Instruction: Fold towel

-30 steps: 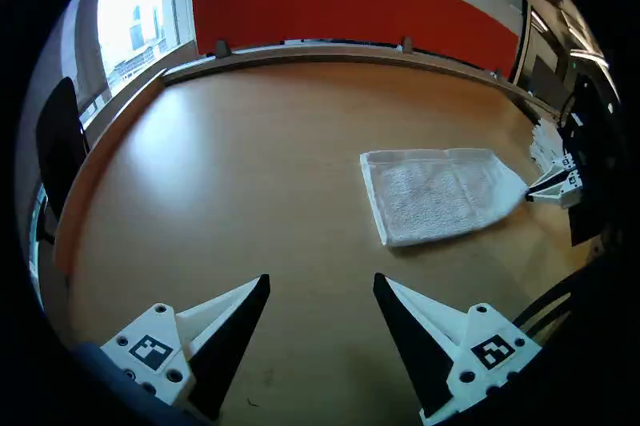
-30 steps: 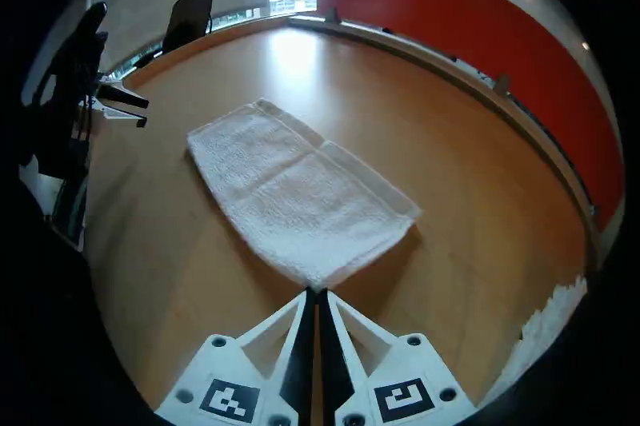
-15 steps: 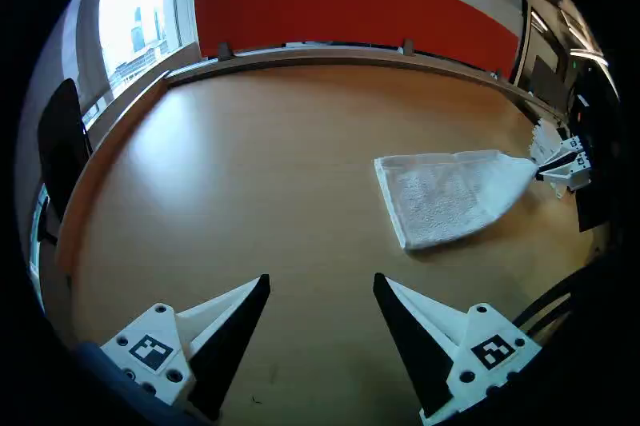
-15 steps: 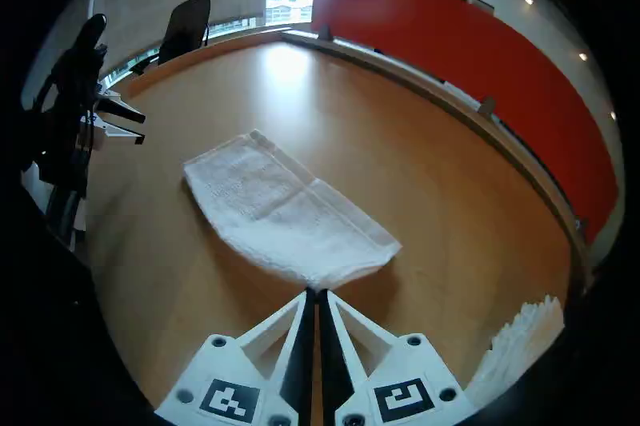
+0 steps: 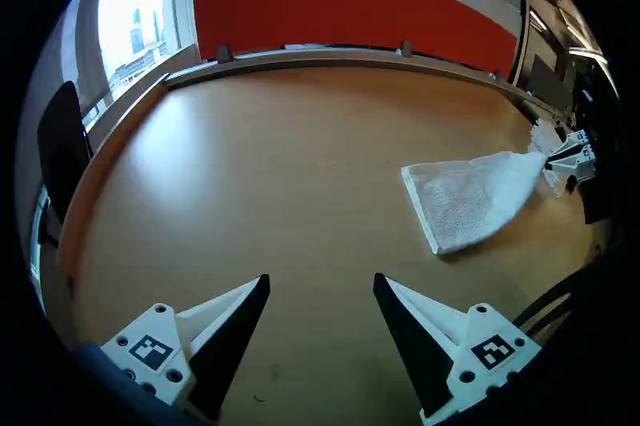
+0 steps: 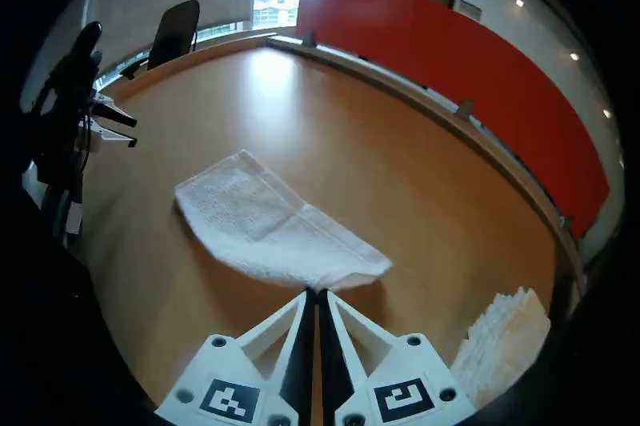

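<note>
Right hand-held gripper (image 6: 318, 296) is clamped on the near corner of the towel (image 6: 264, 226), lifting it just ahead of its fingertips while the rest trails forward and left on the bench (image 6: 384, 146). Left hand-held gripper (image 5: 320, 286) hangs wide open and empty, the towel well off to its front-right. Best play, I'd say: carry that corner low across to the far edge and square it before letting go.

No legible text, labels or numbers anywhere.

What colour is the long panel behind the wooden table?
The long panel is plain red; left gripper view shows it best.
</note>
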### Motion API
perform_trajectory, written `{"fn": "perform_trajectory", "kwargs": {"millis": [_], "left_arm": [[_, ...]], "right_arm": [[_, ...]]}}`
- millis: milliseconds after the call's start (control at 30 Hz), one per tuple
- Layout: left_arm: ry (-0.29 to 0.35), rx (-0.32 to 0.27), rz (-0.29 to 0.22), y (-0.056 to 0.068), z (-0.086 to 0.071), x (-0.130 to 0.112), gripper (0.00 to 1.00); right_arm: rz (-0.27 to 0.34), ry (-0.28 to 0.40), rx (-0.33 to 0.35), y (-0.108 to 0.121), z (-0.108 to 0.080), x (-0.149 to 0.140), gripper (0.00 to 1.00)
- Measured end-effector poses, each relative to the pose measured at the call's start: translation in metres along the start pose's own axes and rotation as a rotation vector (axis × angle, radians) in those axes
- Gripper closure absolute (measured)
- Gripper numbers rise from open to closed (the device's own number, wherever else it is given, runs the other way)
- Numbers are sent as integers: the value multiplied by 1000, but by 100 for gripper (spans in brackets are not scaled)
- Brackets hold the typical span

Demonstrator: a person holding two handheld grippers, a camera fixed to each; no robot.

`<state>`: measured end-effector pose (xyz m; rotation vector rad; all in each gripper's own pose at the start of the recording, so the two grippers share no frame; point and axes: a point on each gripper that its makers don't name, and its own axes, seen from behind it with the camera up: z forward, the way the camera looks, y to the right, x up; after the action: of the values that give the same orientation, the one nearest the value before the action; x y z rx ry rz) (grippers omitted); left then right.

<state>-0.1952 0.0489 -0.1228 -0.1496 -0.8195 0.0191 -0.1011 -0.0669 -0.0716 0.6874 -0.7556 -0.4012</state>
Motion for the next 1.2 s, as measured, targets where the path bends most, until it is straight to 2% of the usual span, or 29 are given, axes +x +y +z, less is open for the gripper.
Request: {"fn": "perform_trajectory", "kwargs": {"millis": [233,467,867,1200], "left_arm": [[-1,-1,-2,1,0,0,4],[3,2,-7,3,-2,1,4],[14,26,-16,1,-6,-2,4],[32,34,-38,-2,-8,-4,4]], "right_arm": [[-14,22,7,-1,1,14,97],[-64,49,35,-10,5,39,97],[-155,93,128,-42,17,87,97],[-187,102,189,-66,29,104,97]]}}
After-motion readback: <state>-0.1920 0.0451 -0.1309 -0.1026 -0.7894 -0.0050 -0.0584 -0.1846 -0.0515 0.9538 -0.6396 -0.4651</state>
